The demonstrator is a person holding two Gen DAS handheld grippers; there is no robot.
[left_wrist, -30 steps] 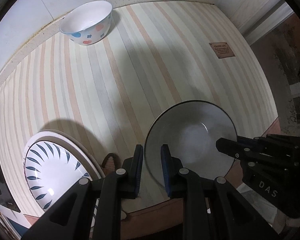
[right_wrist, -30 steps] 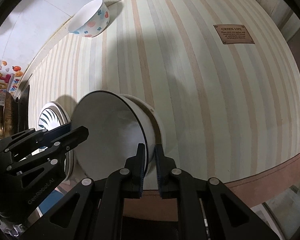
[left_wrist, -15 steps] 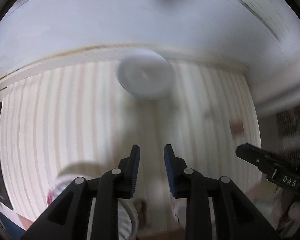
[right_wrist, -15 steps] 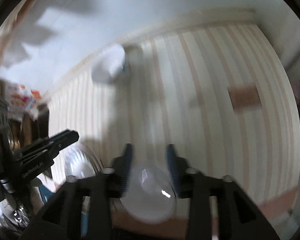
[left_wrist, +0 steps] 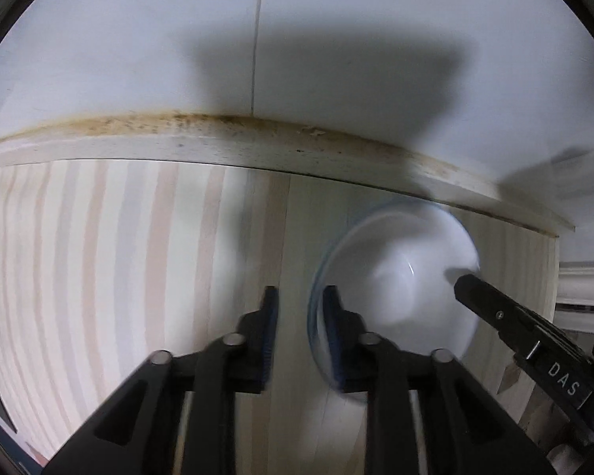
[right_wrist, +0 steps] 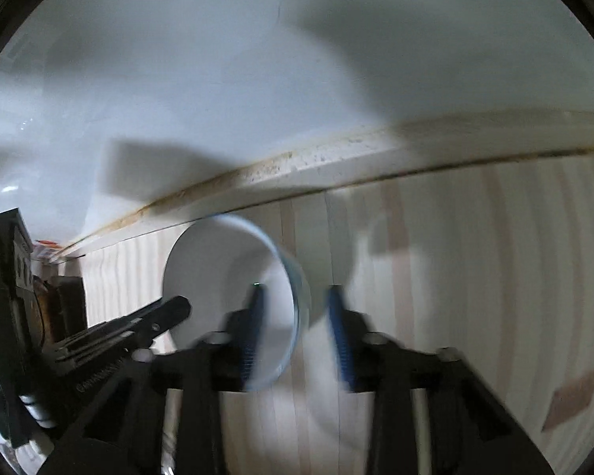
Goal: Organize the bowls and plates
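- Between our right gripper's (right_wrist: 297, 332) blue-padded fingers (right_wrist: 253, 316), which stand apart, sits the near rim of the white ceramic bowl with a dark edge (right_wrist: 217, 269); nothing clamps it, and blur hides contact.
- Our left gripper (left_wrist: 299, 328) is also spread, one finger inside the bowl (left_wrist: 400, 277), probably steadying it.
- Beyond lies the striped tablecloth (left_wrist: 99, 257), near the white wall (left_wrist: 138, 59).

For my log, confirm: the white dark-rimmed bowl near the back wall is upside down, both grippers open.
Not upside down: the white dark-rimmed bowl shows its hollow inside in both wrist views. Back wall nearby, left gripper and right gripper open: correct.
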